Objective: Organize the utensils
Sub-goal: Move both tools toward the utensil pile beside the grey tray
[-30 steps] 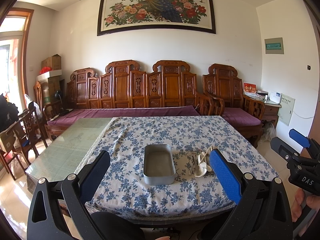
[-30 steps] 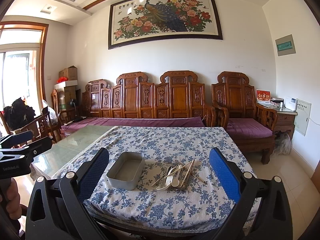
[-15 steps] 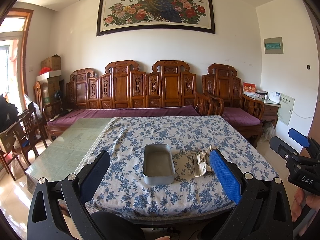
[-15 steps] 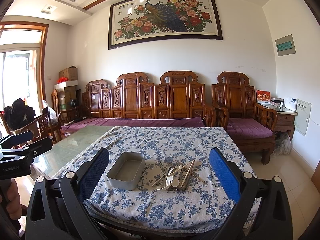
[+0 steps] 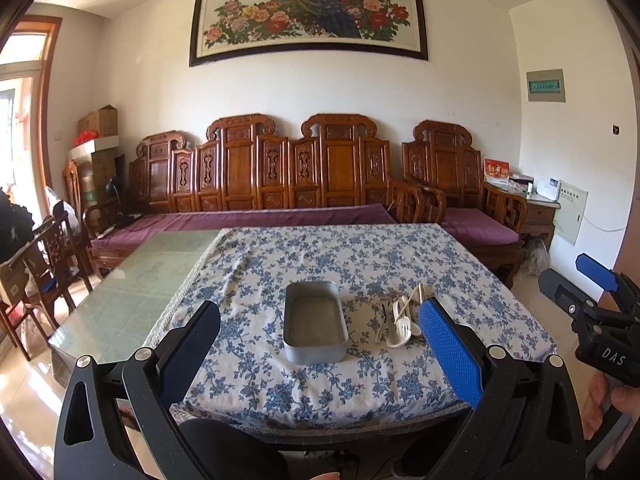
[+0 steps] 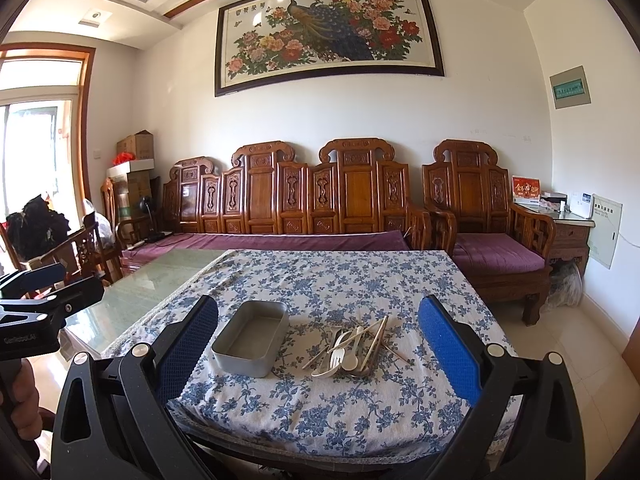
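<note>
Left wrist view: left tongs [image 5: 320, 340] released, blue textured pads spread wide, short of the bench [image 5: 132, 292] near edge. Bare glass at left, floral cloth [image 5: 320, 252] over the rest, hanging off the front. Rounded rectangular metal tray [image 5: 315, 322] sits empty mid-cloth; just right of it, a loose heap of pale utensils [image 5: 402, 316]. Right tongs [image 6: 318, 344] likewise released, clear of the bench; open cloth all round.
</note>
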`<action>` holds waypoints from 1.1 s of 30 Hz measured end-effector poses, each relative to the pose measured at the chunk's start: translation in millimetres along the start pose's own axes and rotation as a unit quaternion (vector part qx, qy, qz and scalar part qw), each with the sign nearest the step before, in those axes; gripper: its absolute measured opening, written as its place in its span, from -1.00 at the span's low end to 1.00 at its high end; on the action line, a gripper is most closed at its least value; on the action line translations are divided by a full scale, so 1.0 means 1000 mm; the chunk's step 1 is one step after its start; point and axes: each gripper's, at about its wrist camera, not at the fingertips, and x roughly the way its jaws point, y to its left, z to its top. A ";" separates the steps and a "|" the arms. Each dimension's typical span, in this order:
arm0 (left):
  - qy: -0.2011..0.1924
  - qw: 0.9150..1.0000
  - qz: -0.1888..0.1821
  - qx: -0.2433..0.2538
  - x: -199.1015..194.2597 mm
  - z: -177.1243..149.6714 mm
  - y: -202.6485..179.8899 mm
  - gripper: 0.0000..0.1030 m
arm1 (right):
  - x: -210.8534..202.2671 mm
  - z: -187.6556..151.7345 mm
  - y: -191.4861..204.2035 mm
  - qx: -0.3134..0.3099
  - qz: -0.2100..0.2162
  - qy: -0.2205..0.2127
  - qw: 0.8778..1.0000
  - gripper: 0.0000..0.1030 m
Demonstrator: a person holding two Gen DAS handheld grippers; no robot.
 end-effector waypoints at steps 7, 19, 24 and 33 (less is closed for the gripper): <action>0.038 0.999 -0.013 0.012 0.027 -0.015 0.004 0.87 | 0.022 -0.013 -0.009 0.005 0.005 0.020 1.000 0.93; 0.082 0.995 -0.036 0.038 0.093 -0.017 -0.001 0.87 | 0.102 -0.024 -0.037 -0.002 0.001 0.065 0.998 0.47; 0.102 0.992 -0.052 0.044 0.133 -0.013 -0.004 0.87 | 0.150 -0.030 -0.057 0.000 -0.008 0.089 0.996 0.33; 0.134 0.986 -0.082 0.048 0.200 -0.015 -0.015 0.78 | 0.224 -0.049 -0.091 0.010 -0.022 0.134 0.991 0.18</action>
